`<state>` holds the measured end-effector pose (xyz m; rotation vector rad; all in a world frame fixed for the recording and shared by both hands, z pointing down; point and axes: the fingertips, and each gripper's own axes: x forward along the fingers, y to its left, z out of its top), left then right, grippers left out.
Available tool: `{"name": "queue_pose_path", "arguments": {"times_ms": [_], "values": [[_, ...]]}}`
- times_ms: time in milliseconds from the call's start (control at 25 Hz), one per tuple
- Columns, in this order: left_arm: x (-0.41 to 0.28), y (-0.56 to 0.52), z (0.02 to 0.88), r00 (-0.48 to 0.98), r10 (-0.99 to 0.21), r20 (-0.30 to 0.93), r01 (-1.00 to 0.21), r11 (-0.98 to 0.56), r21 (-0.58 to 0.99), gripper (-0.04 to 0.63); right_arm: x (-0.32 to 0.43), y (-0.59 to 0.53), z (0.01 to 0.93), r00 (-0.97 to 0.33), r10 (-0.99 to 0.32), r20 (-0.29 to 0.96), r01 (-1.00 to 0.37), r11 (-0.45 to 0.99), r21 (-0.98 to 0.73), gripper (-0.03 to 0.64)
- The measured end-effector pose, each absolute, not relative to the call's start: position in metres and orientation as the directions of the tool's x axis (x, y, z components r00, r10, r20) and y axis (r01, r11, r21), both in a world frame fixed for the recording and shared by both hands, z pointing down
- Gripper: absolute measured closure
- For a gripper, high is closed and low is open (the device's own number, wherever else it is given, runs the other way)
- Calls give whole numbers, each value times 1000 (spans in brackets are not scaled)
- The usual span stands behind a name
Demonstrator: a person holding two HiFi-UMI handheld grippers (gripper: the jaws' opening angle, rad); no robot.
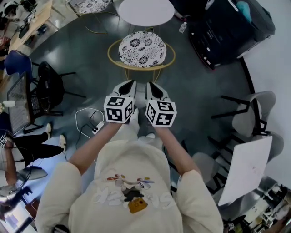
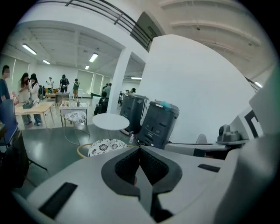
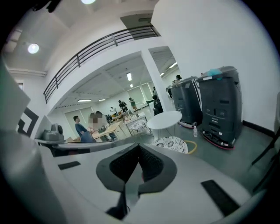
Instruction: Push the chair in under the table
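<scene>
- The left gripper is held in front of the person's chest, with its jaws pressed together at the tips; nothing is seen between them in the left gripper view.
- The right gripper is held just beside it on the right, at the same height. Its jaws are likewise closed tip to tip and nothing is gripped.
- The two marker cubes are seen side by side, close together but apart, in the head view.
- The chair, with a black-and-white flowered cushion and a yellow hoop frame, is found on the dark floor beyond the gripper tips, and it is touched by neither gripper.
- The chair is placed on the near side of the round white table. Its seat is seen in front of the tabletop's near edge and is not tucked beneath it.
- A small bottle is set on the floor to the right of the table.
- Large dark machines are parked at the far right, against the white wall.
- A black office chair and a monitor are seen at the left.
- A white cable is looped on the floor near the person's left arm.
- Grey chairs and a white board are placed at the near right.
- Several people are gathered round desks in the far left of the room, as shown in both gripper views.
</scene>
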<state>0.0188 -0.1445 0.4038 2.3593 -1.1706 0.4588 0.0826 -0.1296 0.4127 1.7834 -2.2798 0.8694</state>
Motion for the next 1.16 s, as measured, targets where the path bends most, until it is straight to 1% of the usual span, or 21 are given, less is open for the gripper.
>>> {"name": "queue_pose_path", "arguments": {"times_ms": [240,360,560,680,920,1160], "values": [[25,-110,368,599,-687,411,-793,-579,189,586,67,-96,358,-332,-883,331,-930,247,-273,609],[25,-92,349,613,-701,365,-785,-594,178,586,67,-79,346,-329,-891,312,-938,269,-221,609],[22,-75,325,614,-729,302,-786,-599,151,586,69,-60,334,-331,-897,292,-940,286,-186,609],[21,-68,322,622,-727,290,-778,-616,126,587,70,-52,328,-333,-898,288,-940,292,-176,609],[15,-56,314,619,-734,279,-782,-607,141,588,77,-37,320,-339,-896,287,-939,302,-165,609],[27,-48,300,640,-727,248,-765,-634,114,588,85,-30,309,-335,-912,238,-940,307,-147,609]]}}
